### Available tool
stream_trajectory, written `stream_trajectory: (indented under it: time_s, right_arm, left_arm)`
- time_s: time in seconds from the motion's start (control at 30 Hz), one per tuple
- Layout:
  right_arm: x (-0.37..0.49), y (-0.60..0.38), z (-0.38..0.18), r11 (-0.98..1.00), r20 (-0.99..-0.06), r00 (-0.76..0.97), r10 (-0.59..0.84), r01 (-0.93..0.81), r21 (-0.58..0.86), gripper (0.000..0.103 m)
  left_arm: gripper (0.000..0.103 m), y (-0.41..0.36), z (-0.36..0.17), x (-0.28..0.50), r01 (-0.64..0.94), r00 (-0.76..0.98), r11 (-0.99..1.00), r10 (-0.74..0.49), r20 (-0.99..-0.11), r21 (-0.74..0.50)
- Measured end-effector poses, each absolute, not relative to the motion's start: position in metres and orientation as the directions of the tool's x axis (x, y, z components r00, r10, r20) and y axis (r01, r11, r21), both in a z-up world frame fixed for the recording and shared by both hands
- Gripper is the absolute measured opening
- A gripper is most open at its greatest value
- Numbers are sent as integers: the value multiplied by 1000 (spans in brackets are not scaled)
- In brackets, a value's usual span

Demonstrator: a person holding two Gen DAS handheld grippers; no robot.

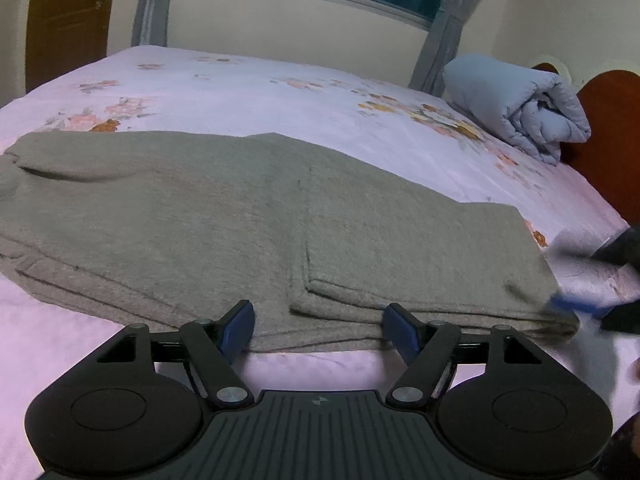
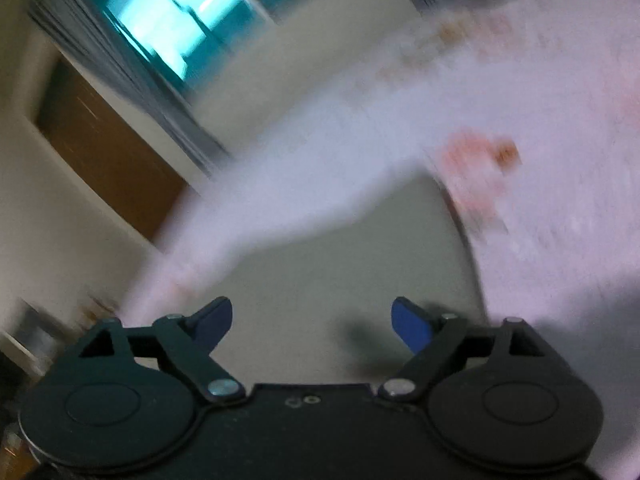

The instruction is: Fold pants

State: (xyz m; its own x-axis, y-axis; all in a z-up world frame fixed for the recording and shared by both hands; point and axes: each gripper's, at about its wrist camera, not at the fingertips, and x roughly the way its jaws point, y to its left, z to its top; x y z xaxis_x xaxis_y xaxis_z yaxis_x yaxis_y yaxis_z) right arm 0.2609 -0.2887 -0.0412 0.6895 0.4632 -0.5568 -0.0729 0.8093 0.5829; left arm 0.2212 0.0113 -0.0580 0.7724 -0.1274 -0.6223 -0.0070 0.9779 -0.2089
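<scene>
The pants (image 1: 240, 216), grey and already doubled over lengthwise, lie across the middle of the left wrist view on the pink flowered bed (image 1: 248, 92), with a second layer folded over on the right half so its edge runs down the centre of the frame. The left gripper (image 1: 318, 330) sits at the bottom centre with its blue fingers spread wide and nothing between them, just at the near hem. The right gripper (image 2: 312, 322) is also released and empty; its own view is badly smeared, showing only a grey patch of the pants (image 2: 352, 264) in the lower middle, and in the left view it appears as a blur at the right edge beside the fold's corner. The main risk, I judge, is that this fast-moving right gripper clips or drags the near right corner and pulls the stacked layers askew. A second risk is a shallow pinch by the left gripper catching only the top layer, so the layers separate when lifted. The rolled blue quilt (image 1: 520, 108) in the upper right is well apart.
</scene>
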Motion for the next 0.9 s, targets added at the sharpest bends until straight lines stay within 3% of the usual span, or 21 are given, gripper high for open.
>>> stream_trajectory:
  time_s: [0.03, 0.2, 0.47, 0.63, 0.9]
  right_arm:
    - [270, -283, -51, 841, -631, 639, 440, -46, 540, 76]
    - [250, -283, -23, 825, -511, 723, 466, -145, 547, 80]
    - [240, -281, -18, 821, -487, 737, 469, -162, 547, 82]
    - [240, -261, -28, 834, -515, 723, 461, -154, 530, 82]
    - [239, -241, -15, 853, -518, 732, 443, -165, 495, 82]
  left_arm:
    - [72, 15, -56, 220, -6, 773, 975, -135, -620, -220]
    - [72, 75, -35, 193, -101, 837, 956, -67, -542, -274]
    - [72, 238, -44, 174, -390, 851, 788, 111, -514, -476]
    - [72, 313, -86, 190, -446, 852, 557, 23, -523, -701]
    - [72, 361, -127, 227, -410, 889, 362, -46, -456, -837]
